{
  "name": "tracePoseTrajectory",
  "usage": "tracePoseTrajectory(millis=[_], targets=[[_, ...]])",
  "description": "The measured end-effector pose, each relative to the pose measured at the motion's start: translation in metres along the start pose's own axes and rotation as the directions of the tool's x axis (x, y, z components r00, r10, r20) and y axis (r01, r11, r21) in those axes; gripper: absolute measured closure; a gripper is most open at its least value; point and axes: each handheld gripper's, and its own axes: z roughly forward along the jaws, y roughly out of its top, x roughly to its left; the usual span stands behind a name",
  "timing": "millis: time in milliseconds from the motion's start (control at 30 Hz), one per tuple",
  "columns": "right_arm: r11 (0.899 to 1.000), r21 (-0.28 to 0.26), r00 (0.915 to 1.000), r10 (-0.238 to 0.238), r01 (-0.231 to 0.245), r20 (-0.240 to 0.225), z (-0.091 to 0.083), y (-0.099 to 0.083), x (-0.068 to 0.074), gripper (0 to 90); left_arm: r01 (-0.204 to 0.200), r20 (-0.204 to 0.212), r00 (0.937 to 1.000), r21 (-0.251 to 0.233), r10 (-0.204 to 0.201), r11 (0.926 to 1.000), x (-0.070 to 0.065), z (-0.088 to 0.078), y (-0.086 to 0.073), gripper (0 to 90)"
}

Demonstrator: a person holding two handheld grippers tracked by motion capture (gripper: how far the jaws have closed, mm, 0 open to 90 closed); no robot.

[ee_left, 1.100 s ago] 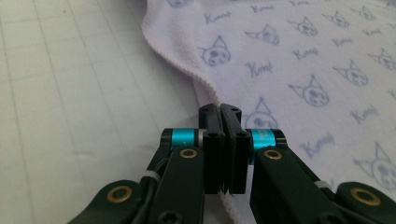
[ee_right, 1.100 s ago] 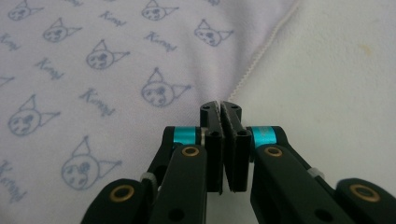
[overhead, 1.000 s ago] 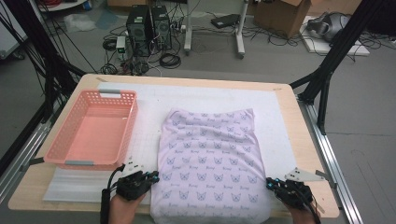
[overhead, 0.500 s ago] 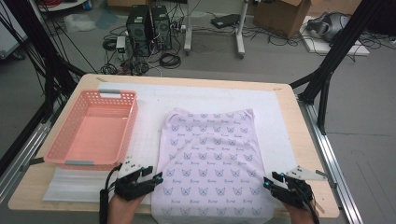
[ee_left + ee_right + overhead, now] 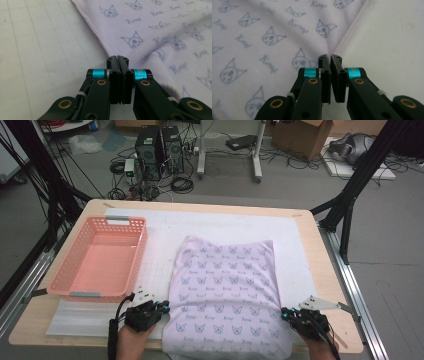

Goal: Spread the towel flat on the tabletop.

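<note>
Bearing "Kuromi" script (lilac): cloth (image 5: 227,295)

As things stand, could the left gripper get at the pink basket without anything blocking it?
Probably yes. The left gripper, jaws shut, sits at the lilac cloth's left edge, and the pink basket lies just ahead to its left with only bare white mat between.

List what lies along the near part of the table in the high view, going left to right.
pink basket → left gripper → lilac printed cloth → right gripper
</note>
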Motion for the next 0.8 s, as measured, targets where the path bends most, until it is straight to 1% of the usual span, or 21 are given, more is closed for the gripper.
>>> tracePoseTrajectory(millis=[67, 133, 167, 200, 233, 300, 367, 400, 433, 467, 500, 533, 567, 600, 633, 667, 700, 767, 800], targets=[[1.0, 0.001, 0.9999, 0.005, -0.005, -0.016, -0.01, -0.01, 0.004, 87.0, -0.007, 0.017, 0.9998, -0.003, 0.007, 1.0, -0.006, -0.009, -0.009, 88.2], [1.0, -0.003, 0.9997, 0.006, -0.006, -0.022, -0.015, -0.017, 0.007, 85.3, -0.011, 0.032, 0.9994, -0.016, 0.011, 0.9998, -0.01, -0.011, -0.012, 86.9], [1.0, -0.008, 0.9998, 0.004, -0.005, -0.021, -0.016, -0.019, 0.009, 82.0, -0.014, 0.033, 0.9994, -0.023, 0.014, 0.9996, -0.01, -0.01, -0.011, 81.3], [1.0, -0.013, 0.9999, 0.001, -0.002, -0.017, -0.016, -0.019, 0.009, 75.4, -0.013, 0.034, 0.9993, -0.033, 0.015, 0.9994, -0.01, -0.009, -0.009, 71.3], [1.0, -0.022, 0.9999, 0.009, -0.009, -0.011, -0.016, -0.017, 0.008, 69.8, -0.008, 0.039, 0.9992, -0.044, 0.009, 0.999, -0.009, -0.006, -0.004, 63.2], [0.998, -0.052, 0.9996, 0.027, -0.026, 0.009, -0.013, -0.009, 0.005, 63.7, -0.003, 0.035, 0.9994, -0.061, 0.005, 0.9981, -0.007, -0.002, 0.005, 55.1], [0.998, -0.066, 0.9993, 0.022, -0.02, 0.029, -0.009, -0.001, 0.003, 60.9, 0.001, 0.032, 0.9995, -0.079, 0.001, 0.9969, -0.002, 0.008, 0.017, 52.2], [0.997, -0.071, 0.9991, 0.015, -0.012, 0.039, -0.004, 0.006, 0.002, 60.6, 0.0, 0.033, 0.9995, -0.074, 0.002, 0.9972, 0.001, 0.013, 0.022, 51.0], [0.997, -0.071, 0.9991, 0.014, -0.011, 0.04, 0.002, 0.011, 0.001, 60.6, 0.004, 0.035, 0.9994, -0.068, -0.002, 0.9977, 0.002, 0.018, 0.025, 50.8], [0.998, -0.066, 0.9991, 0.006, -0.003, 0.043, 0.006, 0.015, 0.001, 60.6, 0.004, 0.032, 0.9995, -0.044, -0.002, 0.999, 0.005, 0.026, 0.03, 50.3], [0.999, -0.048, 0.9987, -0.016, 0.018, 0.048, 0.013, 0.02, 0.002, 60.7, 0.007, 0.032, 0.9995, -0.031, -0.006, 0.9995, 0.006, 0.031, 0.033, 49.9], [0.999, -0.034, 0.9986, -0.021, 0.023, 0.049, 0.018, 0.023, 0.002, 61.0, 0.002, 0.036, 0.9994, -0.012, -0.001, 0.9999, 0.006, 0.037, 0.034, 50.2], [0.999, -0.01, 0.9978, -0.04, 0.04, 0.053, 0.025, 0.025, 0.003, 64.9, -0.013, 0.041, 0.9991, -0.002, 0.013, 0.9999, 0.005, 0.041, 0.034, 53.1], [0.999, 0.014, 0.9975, -0.053, 0.052, 0.046, 0.03, 0.026, 0.003, 68.1, -0.047, 0.017, 0.9988, -0.007, 0.047, 0.9989, 0.001, 0.043, 0.033, 60.8], [0.999, 0.001, 0.9982, -0.043, 0.043, 0.041, 0.03, 0.025, 0.003, 75.0, -0.086, -0.013, 0.9962, -0.005, 0.086, 0.9963, -0.003, 0.043, 0.032, 67.3], [0.999, 0.002, 0.9991, -0.032, 0.032, 0.027, 0.029, 0.025, 0.002, 86.2, -0.091, -0.022, 0.9956, -0.001, 0.091, 0.9959, -0.005, 0.041, 0.031, 82.1], [0.999, 0.004, 0.9988, -0.041, 0.04, 0.029, 0.027, 0.024, 0.003, 87.8, -0.085, -0.023, 0.9962, 0.007, 0.085, 0.9964, -0.005, 0.04, 0.031, 86.5], [0.999, 0.014, 0.9992, -0.036, 0.035, 0.016, 0.022, 0.021, 0.002, 88.6, -0.074, -0.013, 0.9972, 0.017, 0.074, 0.9971, -0.006, 0.034, 0.028, 87.9], [0.999, 0.017, 0.9993, -0.037, 0.037, 0.009, 0.019, 0.019, 0.003, 88.6, -0.073, -0.001, 0.9973, 0.022, 0.073, 0.9971, -0.007, 0.03, 0.025, 88.0]])
